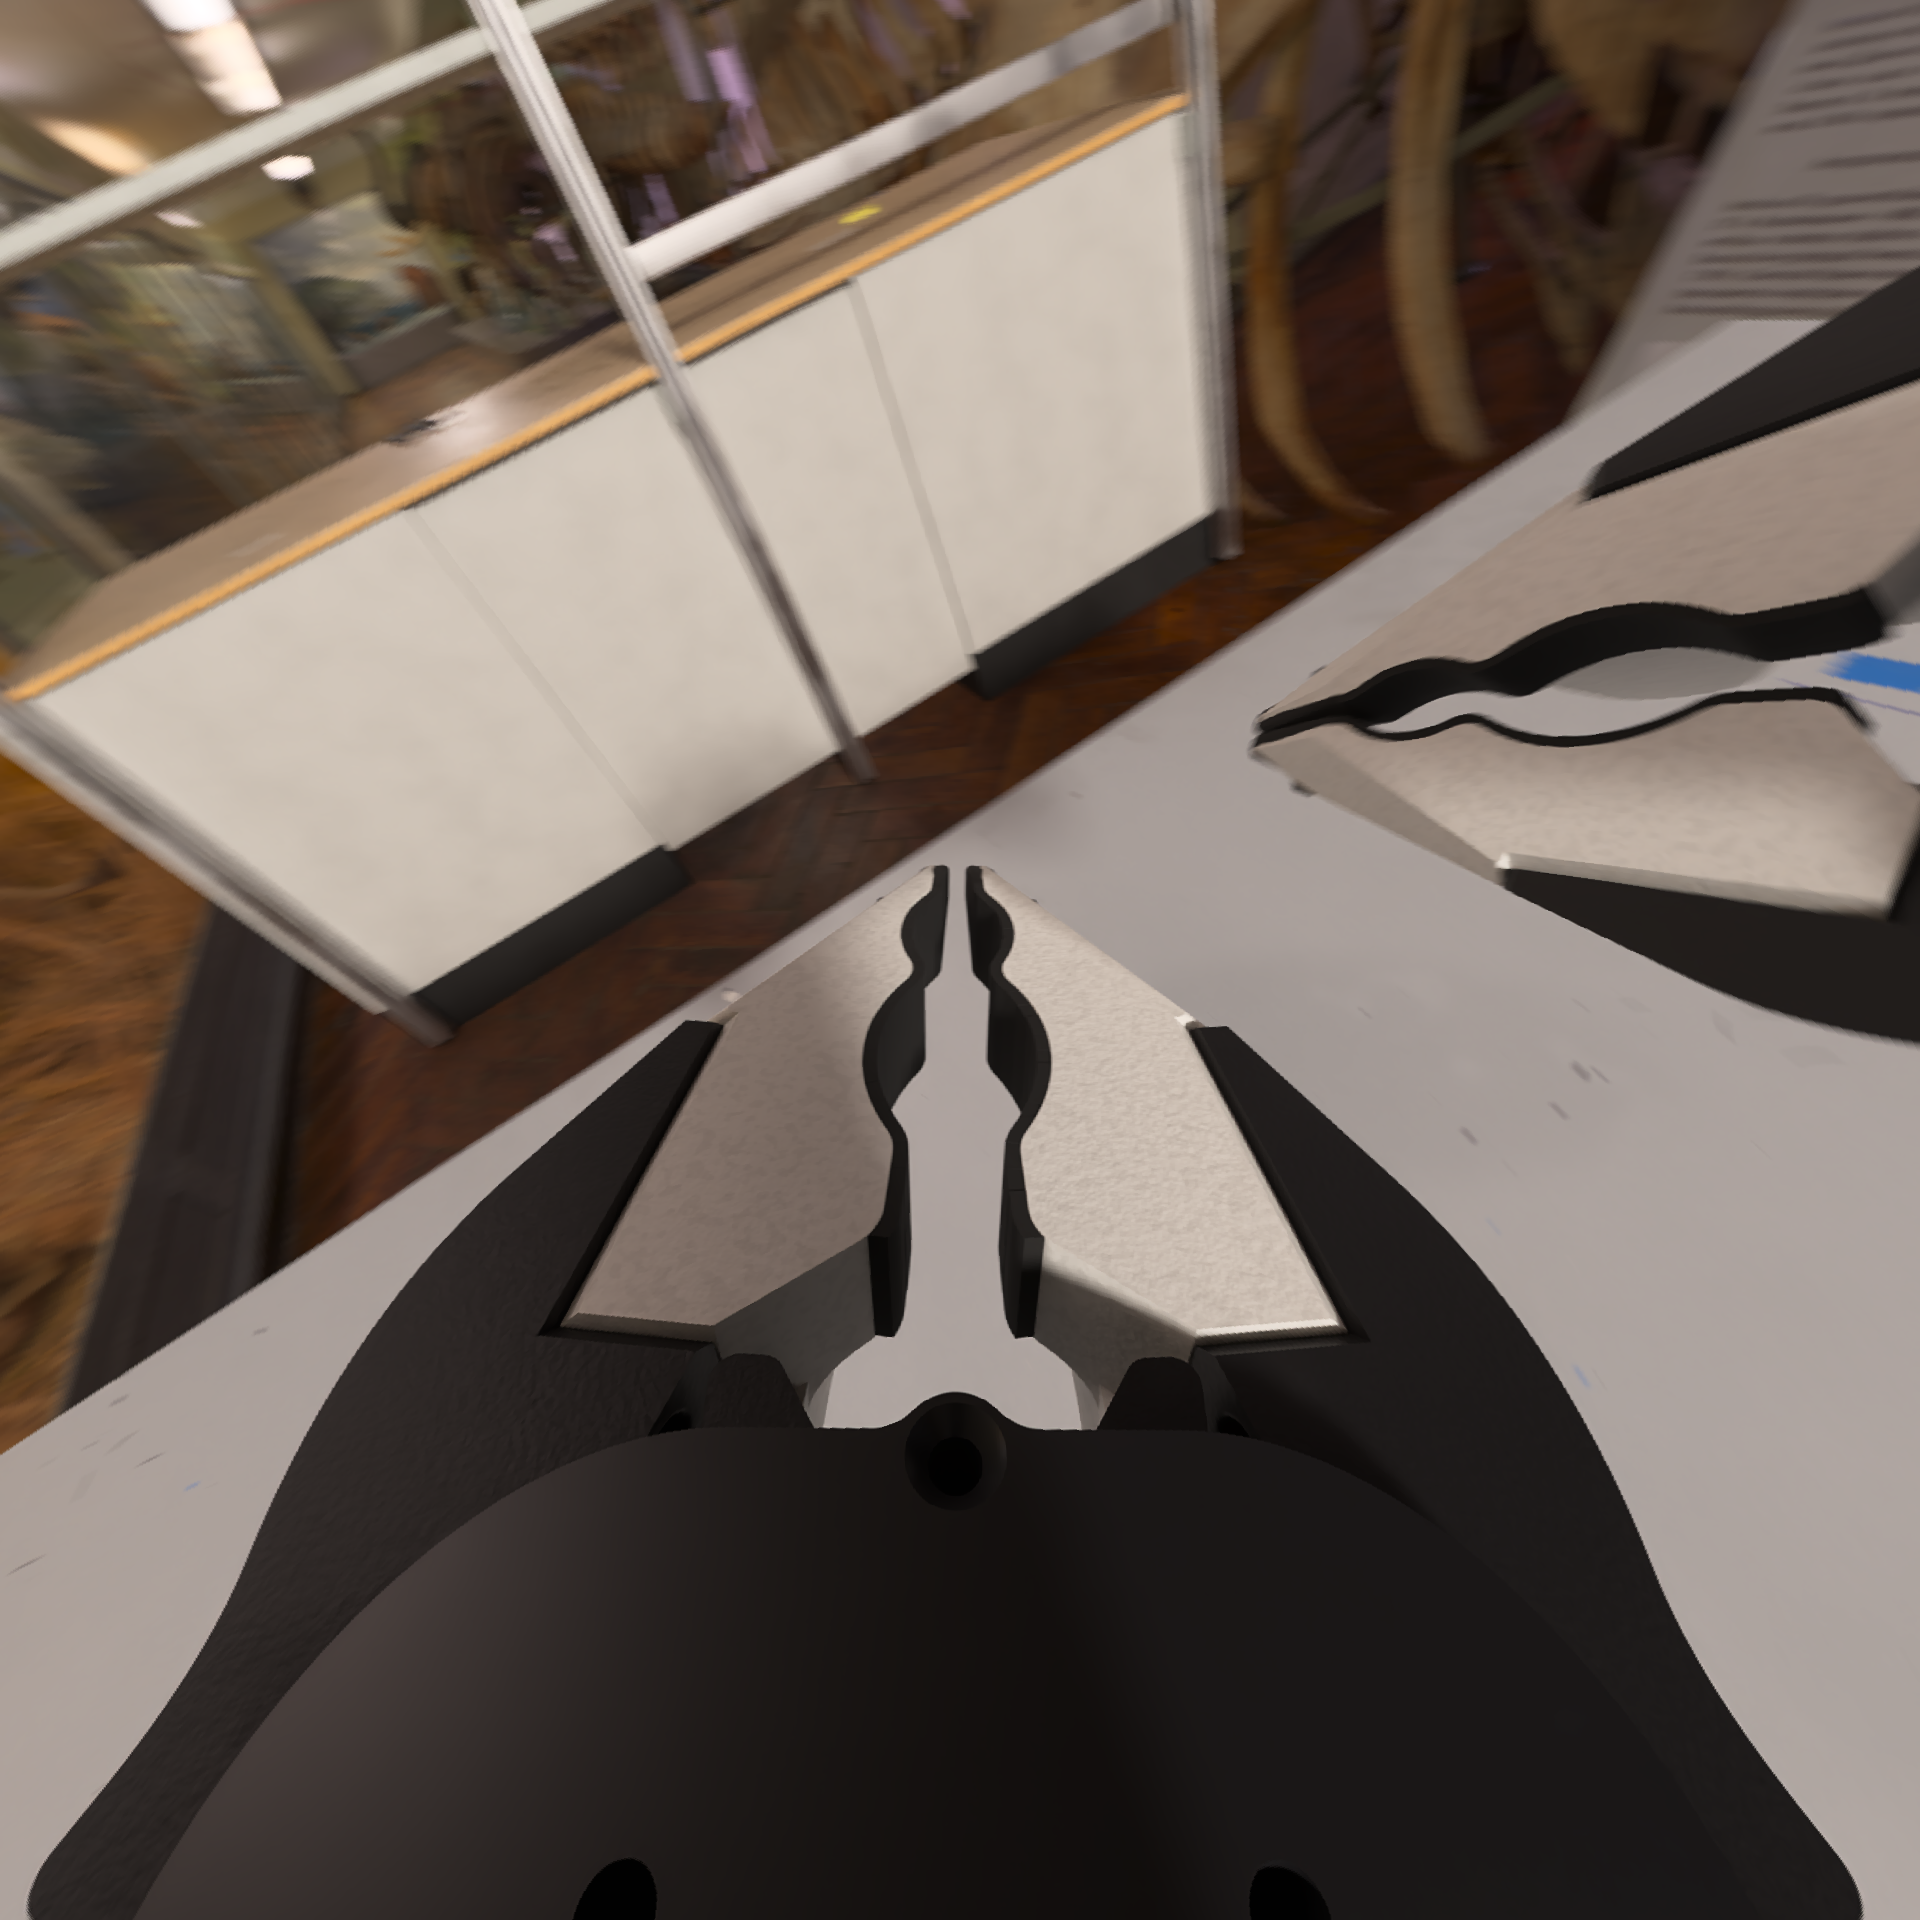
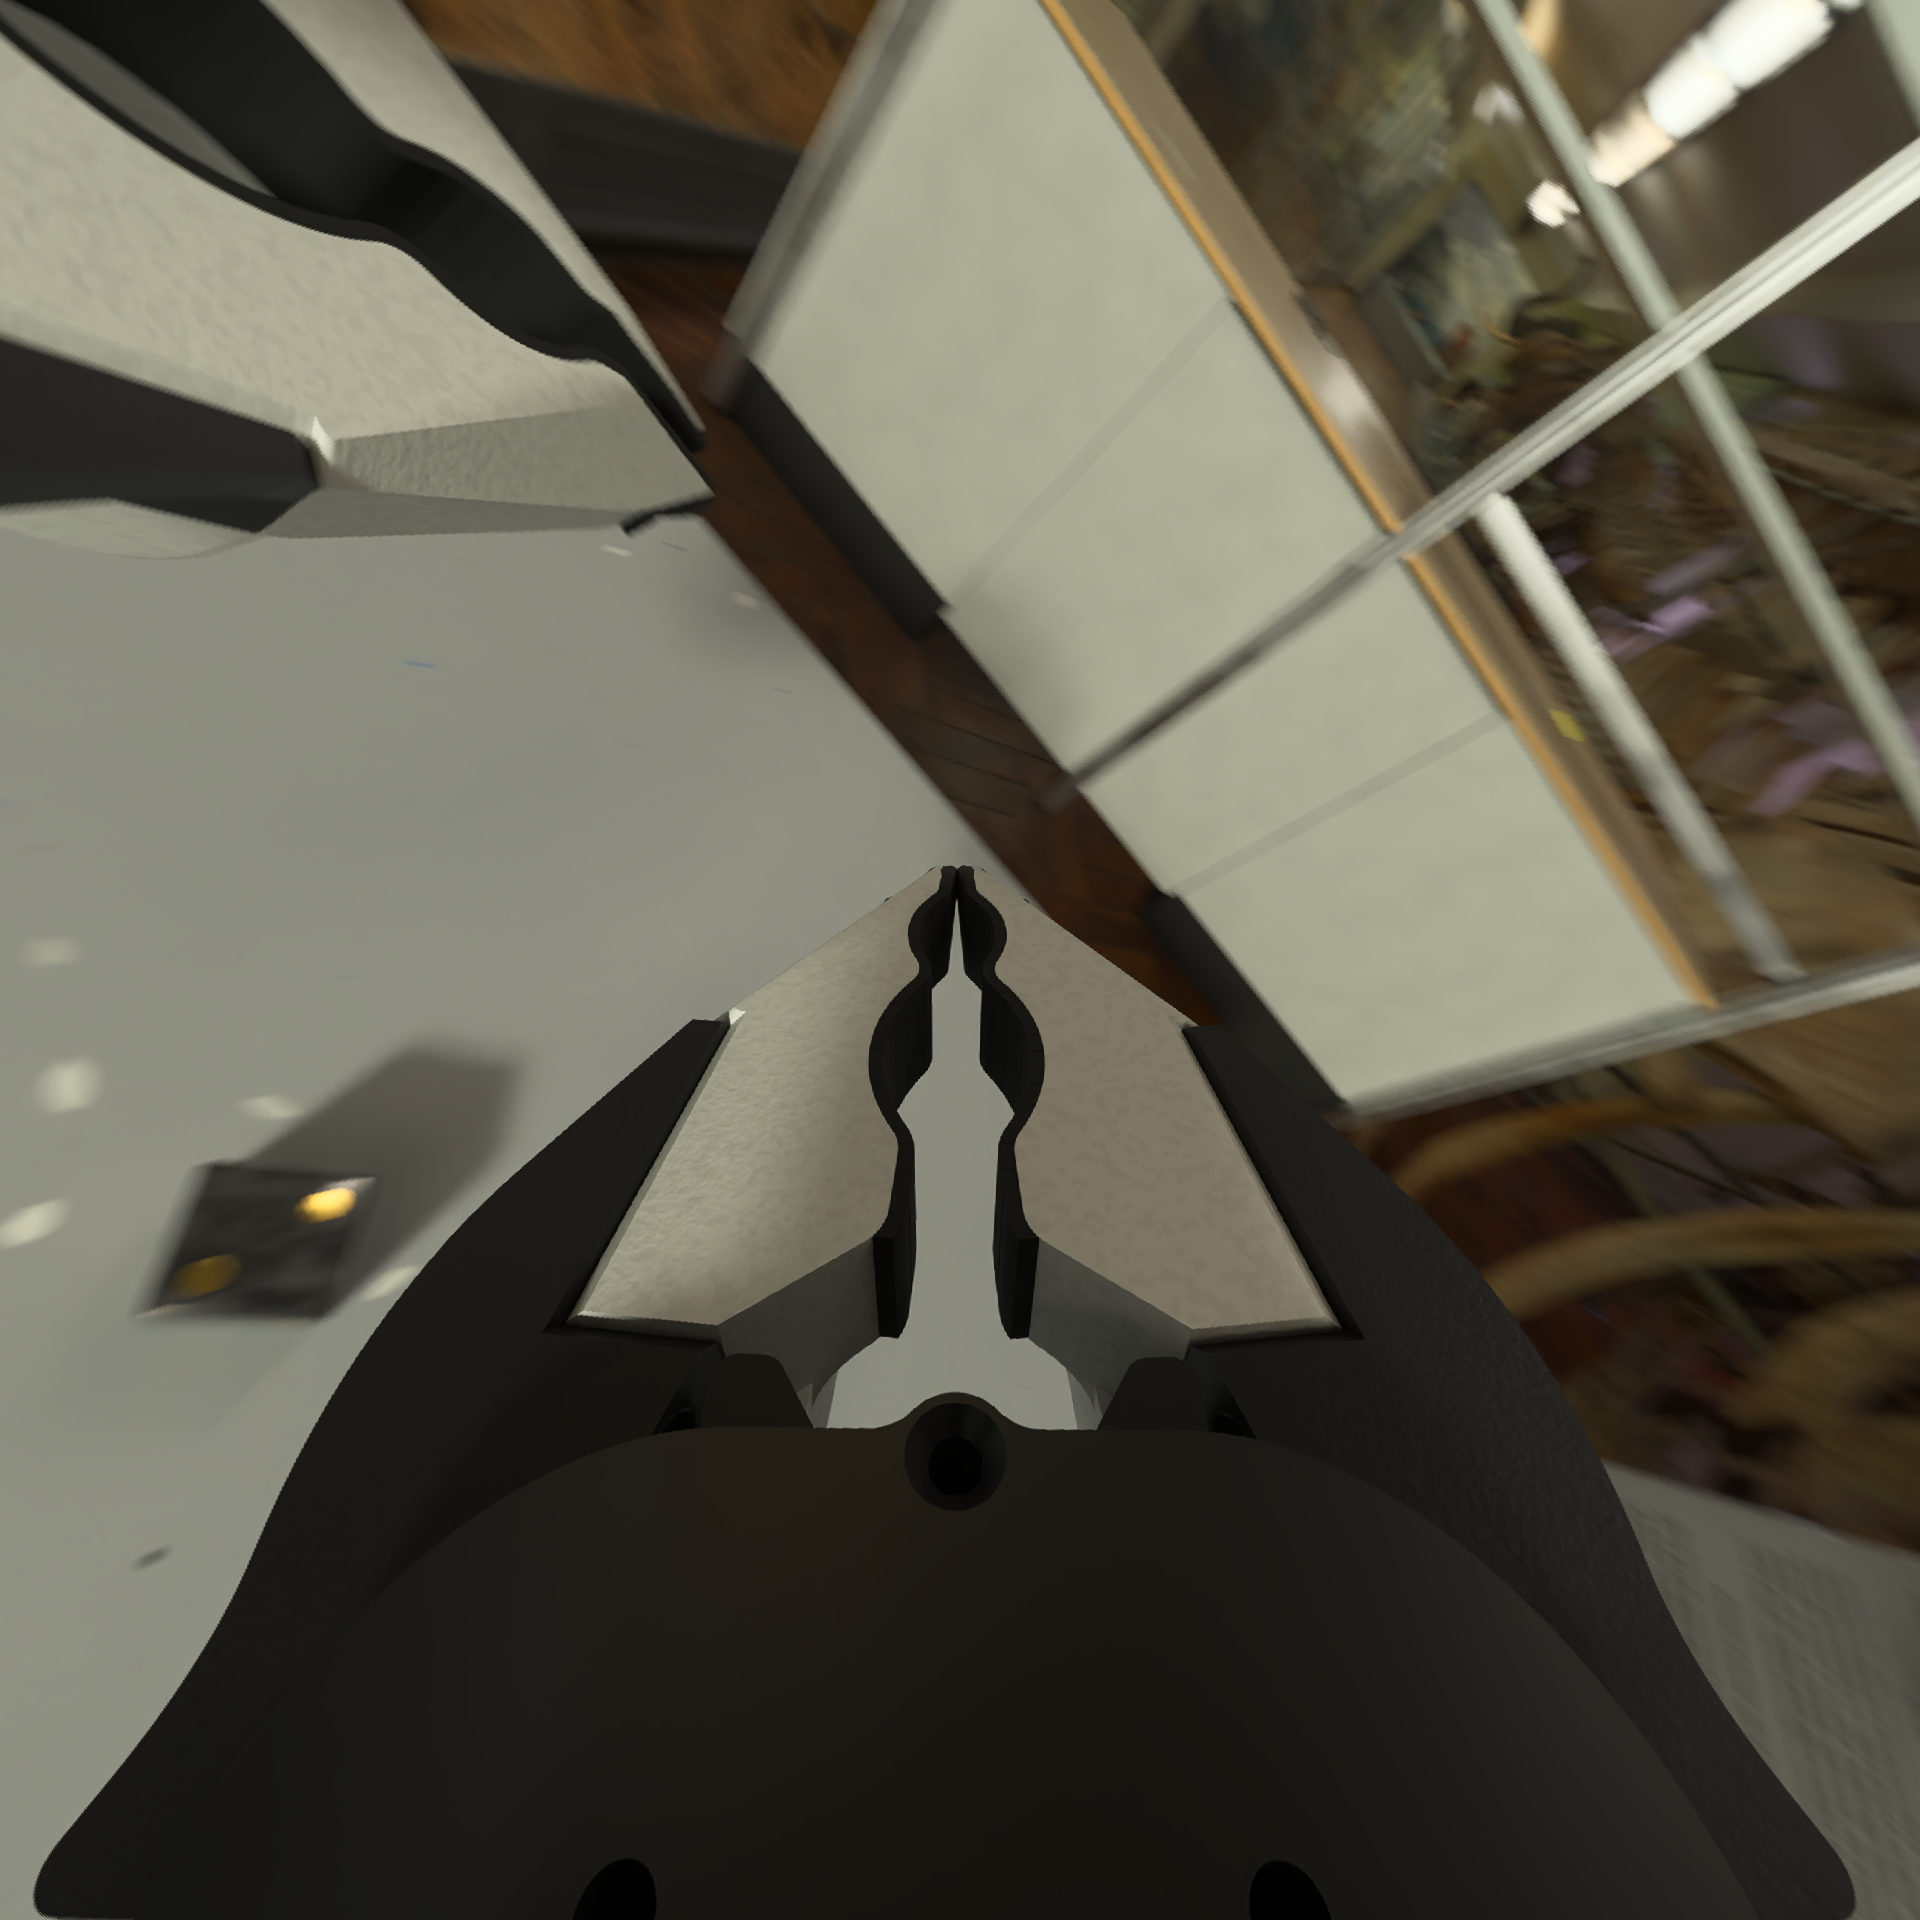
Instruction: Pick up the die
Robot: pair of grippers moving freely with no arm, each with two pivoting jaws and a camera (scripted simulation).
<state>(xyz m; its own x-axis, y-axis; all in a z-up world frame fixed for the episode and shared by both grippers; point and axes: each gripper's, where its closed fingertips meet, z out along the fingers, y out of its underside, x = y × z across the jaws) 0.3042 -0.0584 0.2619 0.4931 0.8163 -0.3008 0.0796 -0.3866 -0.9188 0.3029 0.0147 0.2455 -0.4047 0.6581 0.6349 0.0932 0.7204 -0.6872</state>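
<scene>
The die is a dark cube with gold pips. It lies on the pale grey table, low and to the left of my right gripper. That gripper is shut and empty, with its tips over the table's edge. My left gripper is shut and empty, with its tips near the table's far edge. The die does not show in the left wrist view. The right gripper also shows at the upper right of the left wrist view. The left gripper shows at the upper left of the right wrist view.
The table ends just ahead of both grippers. Beyond it are a dark wood floor and white cabinets with glass cases. A small blue patch shows by the right gripper.
</scene>
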